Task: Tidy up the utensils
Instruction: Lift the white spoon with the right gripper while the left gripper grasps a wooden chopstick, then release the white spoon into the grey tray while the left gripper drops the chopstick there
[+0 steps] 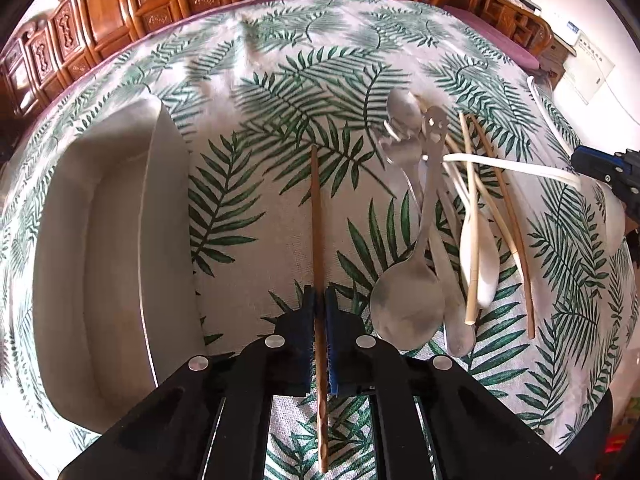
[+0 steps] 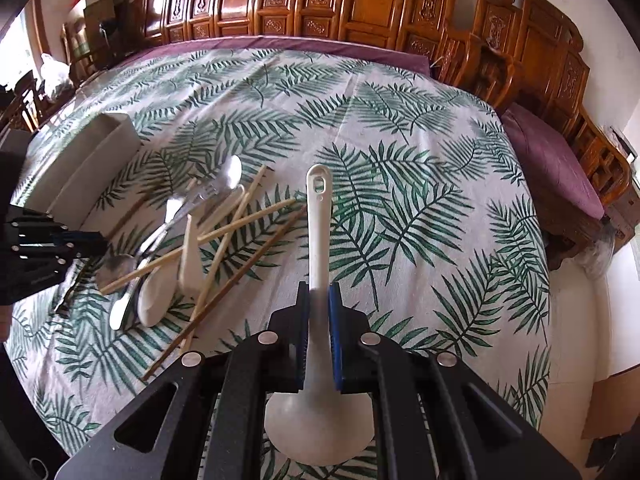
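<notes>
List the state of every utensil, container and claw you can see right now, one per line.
Left claw: shut on the brown chopstick.
Brown chopstick: gripped near one end, lying along the tablecloth.
Right claw: shut on the white ladle.
White ladle: held by its handle, bowl toward the camera.
White tray: upright, nothing visible inside.
Metal spoons and fork: loose, overlapping in a pile.
Pale chopsticks: crossed over the pile.

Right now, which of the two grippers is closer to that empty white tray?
The left. The left gripper, shut on a brown chopstick, sits right beside the white tray. The right gripper, holding a white ladle, is beyond the utensil pile, farther away.
</notes>
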